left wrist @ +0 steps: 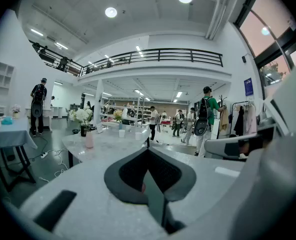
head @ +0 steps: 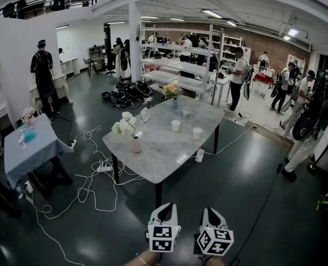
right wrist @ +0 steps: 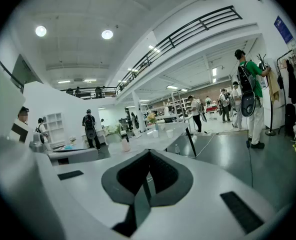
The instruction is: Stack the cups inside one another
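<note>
**A:** Where do the cups stand?

**B:** Two white cups, the first cup [head: 175, 125] and the second cup [head: 197, 132], are on the marble desk [head: 153, 159], toward its three o'clock side. The second sits at about four o'clock of the first, and they are apart, so nothing is nested yet. A paler thing at one o'clock of the first may be another cup, but it is too small to tell.

**A:** And the grippers?

**B:** The left gripper [head: 165, 208] and the right gripper [head: 209, 210] hang side by side at six o'clock in the head view. They are well apart from the desk, with bare floor between. On each, the fingers [left wrist: 155, 200] are pressed together with nothing between them.

**A:** Why closed and empty?

**B:** I'd judge it a carrying posture, since there is nothing within reach to grip. Both aim toward twelve o'clock, at the desk, which suits an approach.

**A:** Any hazards?

**B:** The pink vase [head: 137, 144] stands by the near edge, at seven o'clock of the cups. A reach past it could tip it, so coming in from the desk's five o'clock side looks safer.
</note>
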`<state>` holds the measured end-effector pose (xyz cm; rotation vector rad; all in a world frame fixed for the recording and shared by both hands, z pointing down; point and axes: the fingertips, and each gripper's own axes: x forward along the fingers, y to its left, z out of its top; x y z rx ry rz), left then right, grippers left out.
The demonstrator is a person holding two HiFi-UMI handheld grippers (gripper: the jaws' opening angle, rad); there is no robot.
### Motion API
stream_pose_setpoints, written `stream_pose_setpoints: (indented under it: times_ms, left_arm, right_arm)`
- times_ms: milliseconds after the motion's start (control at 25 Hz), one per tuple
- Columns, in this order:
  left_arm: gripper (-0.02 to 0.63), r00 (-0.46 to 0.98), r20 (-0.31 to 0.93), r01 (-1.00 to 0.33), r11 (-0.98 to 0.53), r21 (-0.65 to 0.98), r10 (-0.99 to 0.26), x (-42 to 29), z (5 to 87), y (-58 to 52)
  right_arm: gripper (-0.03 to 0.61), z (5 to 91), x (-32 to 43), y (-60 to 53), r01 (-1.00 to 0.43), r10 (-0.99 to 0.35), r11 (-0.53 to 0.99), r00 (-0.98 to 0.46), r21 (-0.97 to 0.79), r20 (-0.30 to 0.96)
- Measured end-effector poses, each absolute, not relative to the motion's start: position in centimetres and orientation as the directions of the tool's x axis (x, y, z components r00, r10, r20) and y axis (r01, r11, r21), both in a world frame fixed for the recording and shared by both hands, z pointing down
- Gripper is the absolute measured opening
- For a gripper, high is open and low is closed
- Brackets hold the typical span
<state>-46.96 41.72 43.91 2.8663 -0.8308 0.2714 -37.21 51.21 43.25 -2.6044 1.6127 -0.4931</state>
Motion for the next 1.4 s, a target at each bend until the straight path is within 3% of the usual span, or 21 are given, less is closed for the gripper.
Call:
stream_pose_setpoints:
  times_ms: [840, 1400]
  left_arm:
    - [-0.003, 0.848, 0.245, -0.506, -0.856, 0.111, -0.469, -47.7, 45.9, 38.0]
    - [-0.003, 0.838, 0.258, -0.512, -0.857, 0.063, -0.481, -41.2, 47.0, 34.2]
  right_arm:
    - [0.006, 45.6, -37.5, 49.3, -0.814, -0.837, -0.533, 0.466, -0.232, 0.288]
    - [0.006, 46.5, -30.4, 45.3, -0.811, -0.846, -0.523, 0.456, -0.262, 0.276]
